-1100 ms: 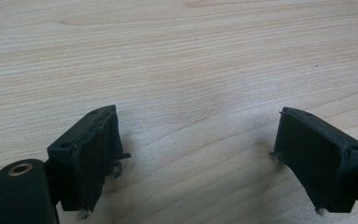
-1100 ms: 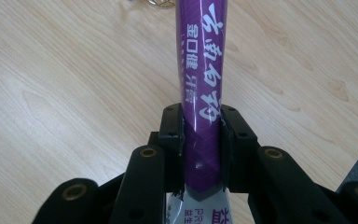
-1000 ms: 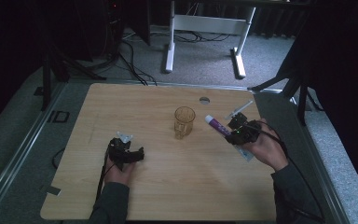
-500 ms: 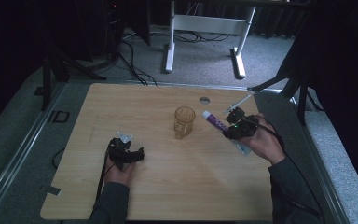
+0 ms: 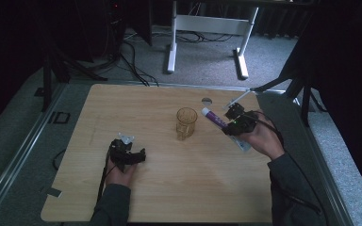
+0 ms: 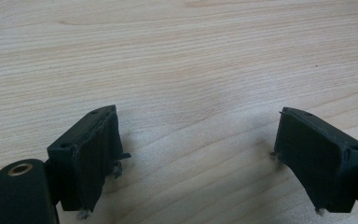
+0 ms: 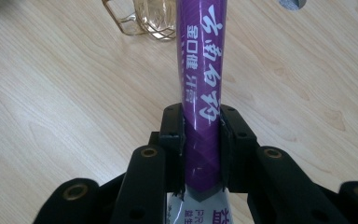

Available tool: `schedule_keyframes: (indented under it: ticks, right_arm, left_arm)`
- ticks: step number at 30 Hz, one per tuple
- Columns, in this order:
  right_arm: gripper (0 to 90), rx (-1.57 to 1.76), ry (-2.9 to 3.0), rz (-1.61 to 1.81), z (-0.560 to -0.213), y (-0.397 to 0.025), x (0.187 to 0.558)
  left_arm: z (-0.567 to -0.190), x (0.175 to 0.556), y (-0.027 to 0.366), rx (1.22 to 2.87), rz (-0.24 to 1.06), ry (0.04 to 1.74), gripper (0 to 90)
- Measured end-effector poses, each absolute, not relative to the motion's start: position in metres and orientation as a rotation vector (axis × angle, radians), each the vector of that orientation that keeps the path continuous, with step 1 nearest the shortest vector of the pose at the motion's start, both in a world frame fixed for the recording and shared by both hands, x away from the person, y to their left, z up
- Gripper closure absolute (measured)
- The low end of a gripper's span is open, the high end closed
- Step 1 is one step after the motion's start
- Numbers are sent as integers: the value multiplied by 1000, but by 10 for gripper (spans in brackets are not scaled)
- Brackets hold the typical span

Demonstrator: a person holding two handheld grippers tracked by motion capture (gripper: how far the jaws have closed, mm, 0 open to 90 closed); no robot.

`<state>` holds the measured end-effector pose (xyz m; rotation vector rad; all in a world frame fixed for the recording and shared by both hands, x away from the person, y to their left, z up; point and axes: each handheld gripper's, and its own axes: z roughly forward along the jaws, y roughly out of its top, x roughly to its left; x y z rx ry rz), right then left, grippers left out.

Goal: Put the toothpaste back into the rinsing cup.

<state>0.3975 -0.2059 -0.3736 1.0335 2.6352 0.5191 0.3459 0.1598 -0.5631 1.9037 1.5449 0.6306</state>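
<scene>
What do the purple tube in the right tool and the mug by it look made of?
The toothpaste tube looks like glossy printed plastic laminate: it catches a sheen and the jaws dent it slightly. The mug is clear and amber-tinted with a faceted base, so glass or hard plastic; I cannot tell which.

A: What do the grippers look like?

B: Both are black. The left gripper (image 6: 200, 158), low in its own view, has two blocky jaws with frayed grey pads (image 6: 98, 163) and a brass-ringed hole at lower left.

A: And the right gripper (image 7: 201, 140)?

B: Black linked arms with brass-ringed screw holes (image 7: 149, 152). In the high view black cables trail from both, and the person wears dark grey sleeves (image 5: 292, 188).
</scene>
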Motion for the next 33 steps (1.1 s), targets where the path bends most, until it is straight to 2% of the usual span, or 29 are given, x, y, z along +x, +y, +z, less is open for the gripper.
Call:
schedule_keyframes:
  ticks: [33]
  right_arm:
    - [742,1005,2656,503,-363,-187,423]
  left_arm:
    - [-563,346,160,1904,631,1545,140]
